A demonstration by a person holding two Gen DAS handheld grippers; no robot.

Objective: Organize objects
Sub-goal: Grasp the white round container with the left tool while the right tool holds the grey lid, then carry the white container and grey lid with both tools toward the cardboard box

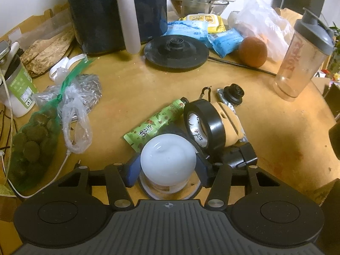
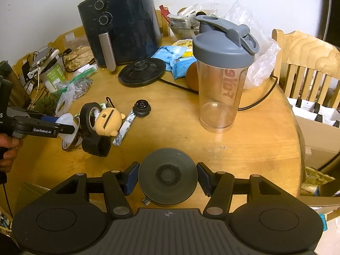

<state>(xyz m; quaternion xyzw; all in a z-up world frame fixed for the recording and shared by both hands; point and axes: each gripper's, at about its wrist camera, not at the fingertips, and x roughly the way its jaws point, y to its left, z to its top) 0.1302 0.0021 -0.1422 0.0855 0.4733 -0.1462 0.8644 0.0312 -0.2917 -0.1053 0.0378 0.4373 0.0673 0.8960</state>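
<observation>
My left gripper (image 1: 167,167) is shut on a white round-topped jar (image 1: 167,159) standing on the wooden table; it also shows in the right wrist view (image 2: 65,125). Next to it lie a black tape roll (image 1: 207,125), a tan bear-shaped case (image 1: 230,125), a green tube (image 1: 155,123) and a small black knob (image 1: 233,92). My right gripper (image 2: 167,178) has its blue pads against both sides of a dark grey round lid (image 2: 167,175) near the table's front edge.
A black air fryer (image 2: 121,27) stands at the back, a black kettle base (image 2: 142,71) before it. A clear shaker bottle (image 2: 221,80) stands centre-right. Bags and packets crowd the left and back. A wooden chair (image 2: 306,63) is at the right.
</observation>
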